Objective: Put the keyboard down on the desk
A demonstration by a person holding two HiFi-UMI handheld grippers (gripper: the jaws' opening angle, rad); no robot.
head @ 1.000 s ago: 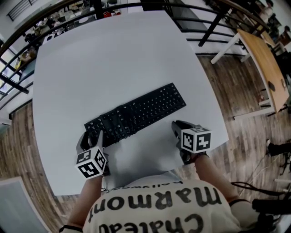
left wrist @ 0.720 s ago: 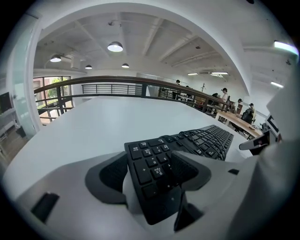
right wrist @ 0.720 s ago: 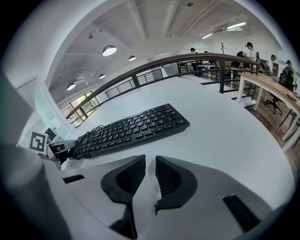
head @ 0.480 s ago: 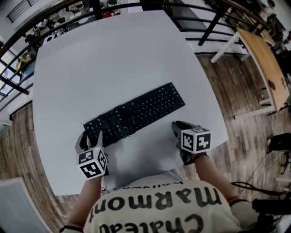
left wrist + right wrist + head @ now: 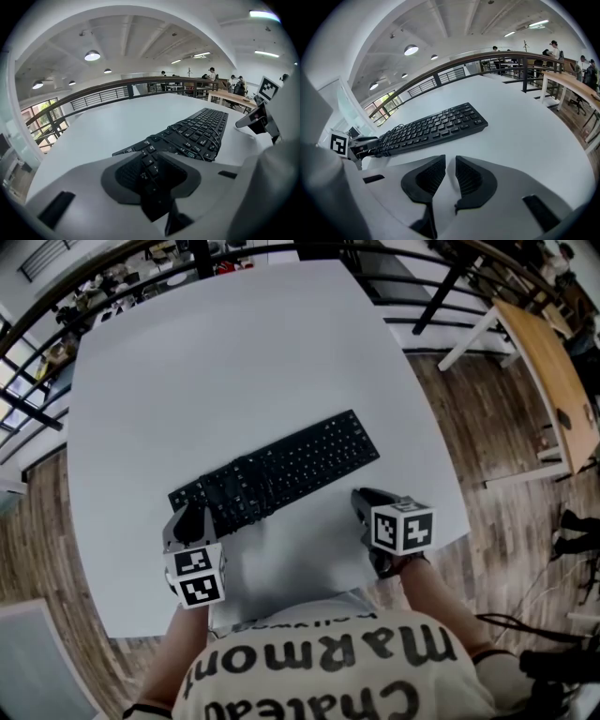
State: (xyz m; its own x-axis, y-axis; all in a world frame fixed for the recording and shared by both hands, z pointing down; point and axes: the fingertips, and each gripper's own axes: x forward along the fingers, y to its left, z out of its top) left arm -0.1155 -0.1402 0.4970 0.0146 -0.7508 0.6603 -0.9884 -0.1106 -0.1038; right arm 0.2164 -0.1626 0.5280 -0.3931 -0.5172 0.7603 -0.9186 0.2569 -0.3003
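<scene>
Black lettering on the person's pale shirt point(image 5: 328, 662) reads, upside down, roughly "Chatea" and "MaRmon". The white counter point(image 5: 234, 362) stands on a wood-plank floor point(image 5: 28, 549) by a dark railing point(image 5: 56, 306), with a wooden table point(image 5: 548, 381) at far right. The left gripper point(image 5: 190, 514), angled down, has just been closing and clamps the left end of the black keyboard point(image 5: 281, 472). The keyboard lies diagonally near the counter's near edge, a cable point(image 5: 206, 136) wound round it. The right gripper point(image 5: 361, 500), apart from the keyboard, is clenched on nothing.
</scene>
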